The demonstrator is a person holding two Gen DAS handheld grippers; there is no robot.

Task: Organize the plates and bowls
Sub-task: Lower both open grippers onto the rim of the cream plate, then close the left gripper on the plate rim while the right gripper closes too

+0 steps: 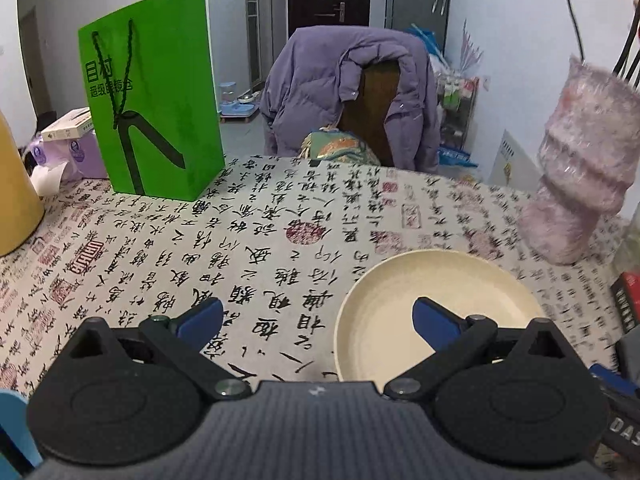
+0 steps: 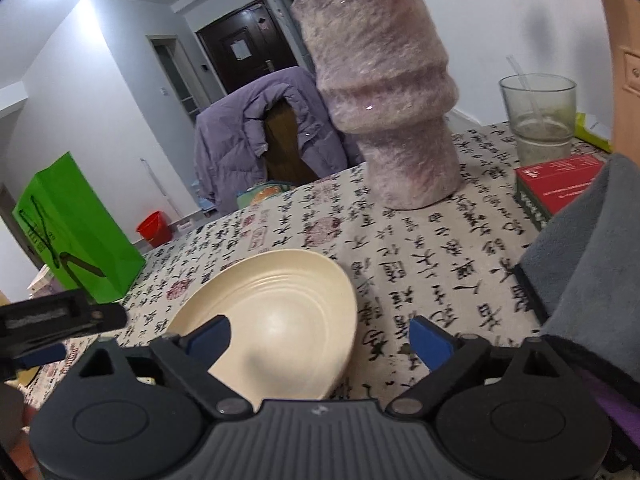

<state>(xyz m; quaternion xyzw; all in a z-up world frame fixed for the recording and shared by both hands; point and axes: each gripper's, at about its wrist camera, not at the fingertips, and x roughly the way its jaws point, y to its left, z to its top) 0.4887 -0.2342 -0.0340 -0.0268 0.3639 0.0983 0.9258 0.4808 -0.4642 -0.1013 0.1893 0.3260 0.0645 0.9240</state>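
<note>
A cream plate (image 1: pixel 400 300) (image 2: pixel 288 300) with ringed grooves lies flat on the calligraphy-print tablecloth (image 1: pixel 240 240). My left gripper (image 1: pixel 320 318) is open. Its right blue finger (image 1: pixel 436 322) hangs over the plate's inside, its left finger (image 1: pixel 202 318) is over bare cloth, and the plate's left rim lies between them. My right gripper (image 2: pixel 320 338) is also open and straddles the plate's right rim, with its left finger (image 2: pixel 212 336) above the plate. No pad presses on the plate. Part of the left gripper's black frame (image 2: pixel 60 320) shows at the left edge of the right wrist view.
A tall pink fuzzy vase (image 1: pixel 580 168) (image 2: pixel 384 92) stands just beyond the plate. A green paper bag (image 1: pixel 156 96) (image 2: pixel 76 236) stands at the far left. A glass (image 2: pixel 536 116), a red box (image 2: pixel 560 176) and a grey cloth (image 2: pixel 592 260) sit on the right. A chair with a purple jacket (image 1: pixel 348 92) is behind the table.
</note>
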